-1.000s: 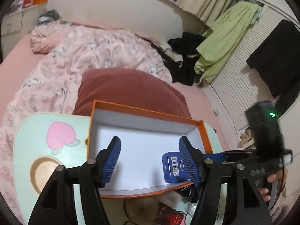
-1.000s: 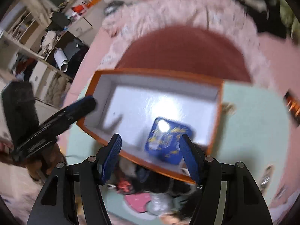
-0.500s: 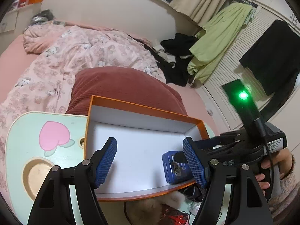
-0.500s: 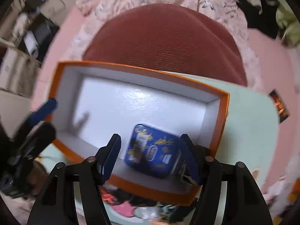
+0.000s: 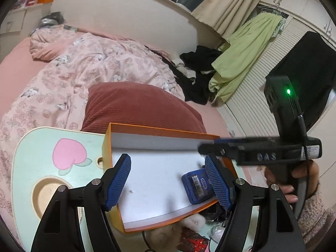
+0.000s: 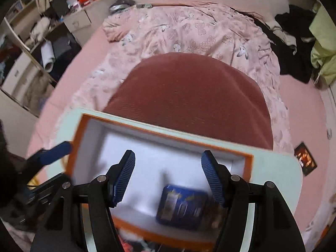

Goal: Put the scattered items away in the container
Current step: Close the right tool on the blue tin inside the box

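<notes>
An orange box point(image 5: 159, 129) with a white inside stands on a mint lap table point(image 5: 37, 147). A blue tin point(image 5: 196, 187) lies flat in its near right corner. My left gripper point(image 5: 168, 168) hovers open over the box's near side, with nothing between its pads. The right gripper point(image 5: 206, 146), held by a hand, reaches in from the right above the box's right end. In the right wrist view the right gripper point(image 6: 168, 161) is open above the box point(image 6: 159, 133). The blue tin point(image 6: 182, 206) lies loose below it. The left gripper point(image 6: 56, 149) shows at the left.
A dark red cushion point(image 5: 138, 107) and a pink floral duvet point(image 5: 94, 63) lie behind the table. In front of the box are a furry toy point(image 5: 182, 229) and a red packet point(image 5: 193, 241). The table has a round recess point(image 5: 49, 195). A dark card point(image 6: 305, 158) lies on the bed.
The right gripper has lifted and tipped up away from the tin, which stays in the box. The left jaws have spread a little wider.
</notes>
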